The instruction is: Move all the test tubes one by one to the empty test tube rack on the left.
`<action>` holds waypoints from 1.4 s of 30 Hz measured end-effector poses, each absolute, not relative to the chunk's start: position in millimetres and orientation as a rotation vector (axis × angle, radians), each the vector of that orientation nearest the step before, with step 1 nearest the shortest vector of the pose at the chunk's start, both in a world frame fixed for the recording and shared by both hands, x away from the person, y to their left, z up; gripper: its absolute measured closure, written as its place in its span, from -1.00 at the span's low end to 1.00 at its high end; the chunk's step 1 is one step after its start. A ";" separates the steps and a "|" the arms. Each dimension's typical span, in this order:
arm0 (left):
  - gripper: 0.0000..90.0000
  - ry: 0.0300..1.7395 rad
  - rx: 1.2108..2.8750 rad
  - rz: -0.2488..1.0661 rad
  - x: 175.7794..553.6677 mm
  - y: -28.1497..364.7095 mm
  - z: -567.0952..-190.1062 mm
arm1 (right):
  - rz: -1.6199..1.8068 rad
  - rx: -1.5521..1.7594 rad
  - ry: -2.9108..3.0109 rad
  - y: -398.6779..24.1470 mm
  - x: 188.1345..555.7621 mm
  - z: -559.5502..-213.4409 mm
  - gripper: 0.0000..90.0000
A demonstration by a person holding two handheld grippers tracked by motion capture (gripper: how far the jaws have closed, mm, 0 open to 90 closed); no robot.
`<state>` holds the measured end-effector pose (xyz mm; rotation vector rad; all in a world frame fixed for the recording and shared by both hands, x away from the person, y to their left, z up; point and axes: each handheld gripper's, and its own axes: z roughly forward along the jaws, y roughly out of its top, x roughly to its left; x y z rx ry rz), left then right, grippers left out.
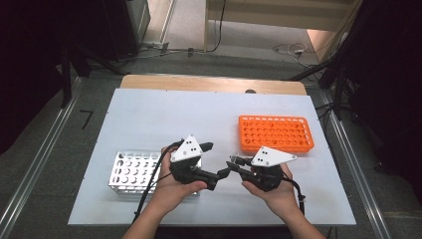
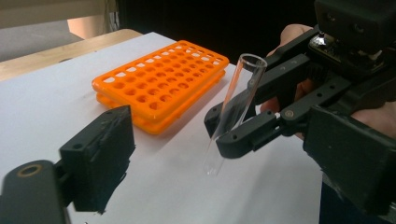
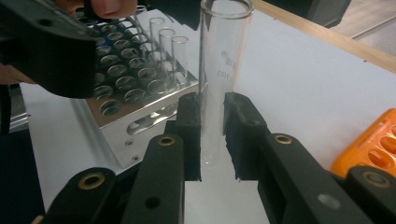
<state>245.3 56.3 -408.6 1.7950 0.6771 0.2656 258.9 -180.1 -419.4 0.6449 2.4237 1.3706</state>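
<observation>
Right tool (image 3: pixel 212 135) clamps glass tube (image 3: pixel 219 70), clearest there

The white table top (image 1: pixel 149 114) has lots of free room along its far edge and at its far left corner. The flat orange plastic rack full of holes (image 1: pixel 275 132) blocks the way near the right edge. The shiny metal rack with round holes (image 1: pixel 130 172) stands near the left edge, with thin glass tubes (image 3: pixel 167 49) sticking up from it. Between the two racks, the left gripper (image 1: pixel 209 164) and the right gripper (image 1: pixel 233 165) nearly meet, so the gap there is tight.
</observation>
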 end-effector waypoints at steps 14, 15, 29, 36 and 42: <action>-0.18 0.637 1.799 0.237 242.9 46.9 -408.9 | 1.368 0.587 2.462 -162.9 248.9 -420.0 0.65; -0.11 0.638 1.799 0.238 242.5 46.2 -408.9 | 1.365 0.581 2.466 -161.9 248.7 -420.2 0.65; 0.52 0.629 1.800 0.270 241.3 46.3 -408.2 | 1.351 0.575 2.472 -160.1 248.6 -420.6 0.65; 0.63 0.616 1.800 0.274 240.9 47.3 -407.8 | 1.351 0.582 2.476 -160.3 248.8 -420.9 0.65; 0.66 0.621 1.788 0.294 240.0 47.8 -407.1 | 1.359 0.578 2.470 -160.9 249.1 -420.5 0.65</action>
